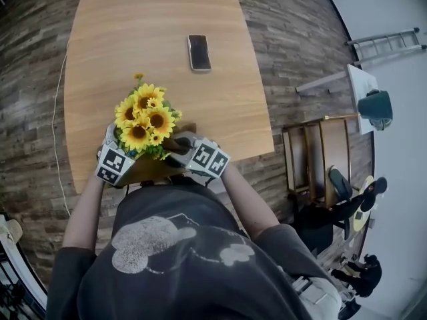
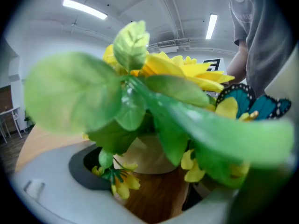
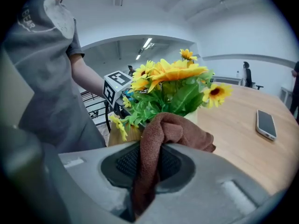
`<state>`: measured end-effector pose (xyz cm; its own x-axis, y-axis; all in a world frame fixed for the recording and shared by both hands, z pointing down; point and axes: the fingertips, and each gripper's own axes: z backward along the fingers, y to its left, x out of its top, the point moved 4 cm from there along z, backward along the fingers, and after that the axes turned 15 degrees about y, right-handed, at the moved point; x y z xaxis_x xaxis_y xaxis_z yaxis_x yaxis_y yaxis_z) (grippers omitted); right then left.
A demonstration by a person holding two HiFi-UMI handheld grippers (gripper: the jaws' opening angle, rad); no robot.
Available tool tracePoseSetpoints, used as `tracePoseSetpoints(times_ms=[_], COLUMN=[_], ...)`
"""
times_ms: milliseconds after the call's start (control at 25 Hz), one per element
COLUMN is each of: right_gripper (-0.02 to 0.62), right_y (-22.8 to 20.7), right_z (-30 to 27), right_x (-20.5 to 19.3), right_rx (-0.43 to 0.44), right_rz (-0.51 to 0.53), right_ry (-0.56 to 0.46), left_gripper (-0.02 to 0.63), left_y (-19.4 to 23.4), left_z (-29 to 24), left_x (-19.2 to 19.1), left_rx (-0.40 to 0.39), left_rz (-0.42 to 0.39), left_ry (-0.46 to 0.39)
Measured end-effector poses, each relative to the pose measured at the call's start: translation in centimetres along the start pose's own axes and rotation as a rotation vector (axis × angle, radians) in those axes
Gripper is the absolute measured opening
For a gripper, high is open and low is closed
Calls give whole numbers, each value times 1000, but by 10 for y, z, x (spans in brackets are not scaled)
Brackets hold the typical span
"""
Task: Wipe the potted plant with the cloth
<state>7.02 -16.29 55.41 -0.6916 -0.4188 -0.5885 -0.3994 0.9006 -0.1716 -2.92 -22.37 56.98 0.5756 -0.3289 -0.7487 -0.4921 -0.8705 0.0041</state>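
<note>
Right claw [image 3: 148, 169] clenched on cloth [image 3: 175, 129], soft, limp. Left claw [image 2: 149, 185] spread wide round pot [image 2: 148, 157]; we cannot tell if pads [image 2: 88, 164] press. Potted plant [image 1: 145, 122] at near table [image 1: 147, 32] edge, between claws. We judge leaves [image 2: 182, 122] flimsy, pot tippy: hold pot low, wipe gently.

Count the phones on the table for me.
1. The phone lies flat on the table, beyond the potted plant and slightly to its right. The flowers could hide something small right behind them.
</note>
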Motion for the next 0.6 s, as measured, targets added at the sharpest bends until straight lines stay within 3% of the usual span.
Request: tracePoseSetpoints(times_ms=[160,320,600], right_gripper=[54,54,55], right_y=[-3,-11,-29], right_z=[9,31,85], right_x=[-10,-30,-42], right_rx=[-67,-193,-480], right_rz=[-123,-343,-562], right_ry=[-47,-171,-360], left_gripper=[555,560,495], left_y=[1,3,30], left_z=[5,28,65], left_x=[-9,-22,-35], left_rx=[27,61,136], left_rz=[81,183,349], left_ry=[-20,-72,-165])
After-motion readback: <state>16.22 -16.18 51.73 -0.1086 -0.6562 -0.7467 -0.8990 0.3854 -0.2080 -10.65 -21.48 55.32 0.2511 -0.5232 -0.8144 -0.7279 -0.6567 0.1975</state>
